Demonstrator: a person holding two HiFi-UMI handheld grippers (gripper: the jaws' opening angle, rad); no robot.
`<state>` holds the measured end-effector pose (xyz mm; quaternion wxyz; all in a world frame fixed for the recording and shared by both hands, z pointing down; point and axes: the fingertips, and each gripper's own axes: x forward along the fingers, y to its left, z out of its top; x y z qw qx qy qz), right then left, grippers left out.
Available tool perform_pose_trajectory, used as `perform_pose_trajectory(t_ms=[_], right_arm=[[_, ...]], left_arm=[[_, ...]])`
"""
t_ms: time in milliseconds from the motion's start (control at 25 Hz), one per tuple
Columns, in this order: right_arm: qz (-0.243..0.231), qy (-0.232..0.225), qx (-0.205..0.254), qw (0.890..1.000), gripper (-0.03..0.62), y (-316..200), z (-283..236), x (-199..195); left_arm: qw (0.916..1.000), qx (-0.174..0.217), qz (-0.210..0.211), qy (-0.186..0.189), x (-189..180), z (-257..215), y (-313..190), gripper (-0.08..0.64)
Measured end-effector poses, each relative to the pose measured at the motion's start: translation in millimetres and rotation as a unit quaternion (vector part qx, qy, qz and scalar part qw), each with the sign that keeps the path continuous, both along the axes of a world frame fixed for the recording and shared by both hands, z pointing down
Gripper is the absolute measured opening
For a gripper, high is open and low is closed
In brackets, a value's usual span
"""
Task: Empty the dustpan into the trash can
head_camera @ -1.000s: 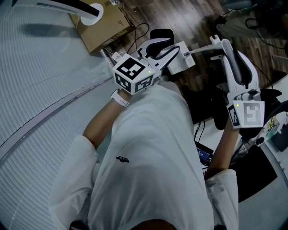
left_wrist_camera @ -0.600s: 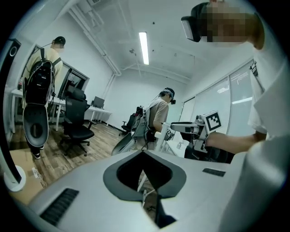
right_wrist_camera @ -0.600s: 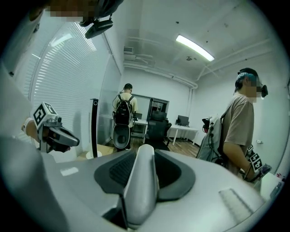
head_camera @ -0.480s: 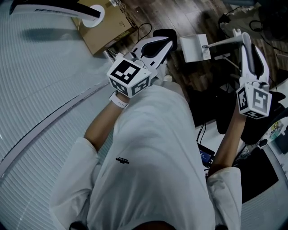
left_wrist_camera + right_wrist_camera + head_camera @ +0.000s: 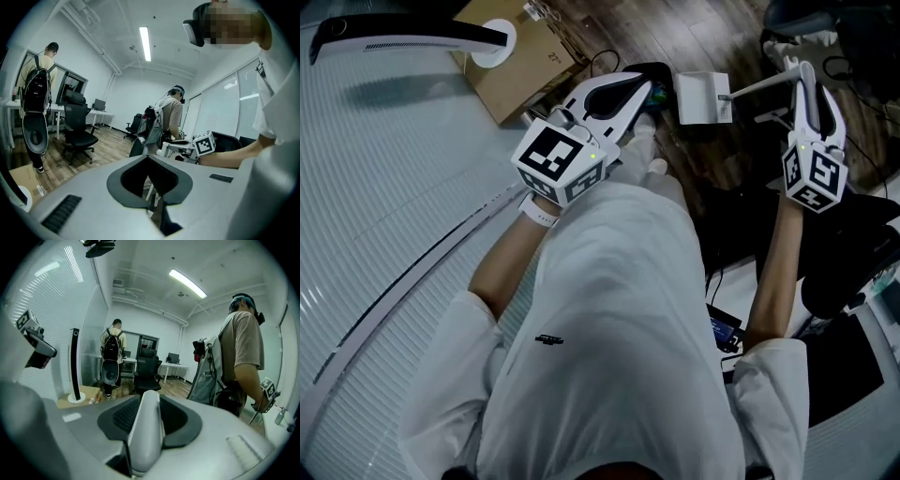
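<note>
Right gripper [image 5: 806, 82]: clamping the dustpan handle [image 5: 146, 427] between jaws standing partly apart, and pointing slightly downward.
Left gripper [image 5: 643, 89]: pressing its jaws fully together on nothing, and hovering just beside the pan end.
Dustpan [image 5: 703, 97]: hanging above the wooden floor [image 5: 712, 28] between the two grippers, with the white pan turned toward the left gripper. Contents too small for telling.
Trash can: probably showing as the dark rounded container [image 5: 649, 67], half hiding behind the left gripper. Not possible to tell for sure.
Step in hand: most likely carrying the pan over to that container, not yet tipping.
Doing it well: keeping the pan level until arriving directly above the opening. Then lowering close to the rim and rolling the wrist slowly, so letting the dirt slide out over the front lip.
Grip: squeezing firmly enough for stopping the round handle from turning in the pads.
Left gripper's part: moving clear of the opening, or steadying the rim if wobbling.
Risk: tipping too early or too high, and scattering dirt on the floor and the black cable [image 5: 598, 58].
</note>
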<state>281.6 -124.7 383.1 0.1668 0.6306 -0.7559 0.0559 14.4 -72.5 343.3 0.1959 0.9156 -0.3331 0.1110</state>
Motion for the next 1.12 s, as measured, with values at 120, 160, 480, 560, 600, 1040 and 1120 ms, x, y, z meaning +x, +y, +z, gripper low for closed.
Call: perform_pose_trajectory(t_ms=[120, 160, 480, 560, 600, 1040, 1120], right_arm=[[0.013, -0.002, 0.000, 1.000, 0.143, -13.9, 15.8, 3.1], [0.015, -0.004, -0.002, 1.000, 0.144, -17.6, 22.7, 3.0], [0.031, -0.010, -0.024, 0.999, 0.143, -44.6, 91.4, 5.0], [0.031, -0.012, -0.034, 0.999, 0.144, -49.9, 108.5, 4.9], [0.030, -0.012, -0.041, 0.999, 0.144, -51.9, 117.2, 4.3], [0.045, -0.034, -0.135, 0.989, 0.146, -45.1, 211.2, 16.5], [0.041, -0.047, -0.144, 0.988, 0.146, -45.2, 210.8, 23.2]], left_arm=[[1.0000, -0.003, 0.006, -0.007, 0.6, 5.0, -12.4, 0.008], [0.9999, -0.005, 0.007, -0.009, 1.2, 7.1, -15.8, 0.008], [0.9994, -0.023, 0.014, -0.020, 6.3, 26.6, -37.6, 0.008], [0.9992, -0.028, 0.014, -0.024, 5.8, 31.6, -41.7, 0.008], [0.9991, -0.031, 0.014, -0.025, 5.5, 33.9, -43.1, 0.008], [0.9981, -0.046, 0.017, -0.037, 20.8, 48.1, -46.8, 0.008], [0.9979, -0.049, 0.018, -0.040, 28.2, 46.2, -42.6, 0.008]])
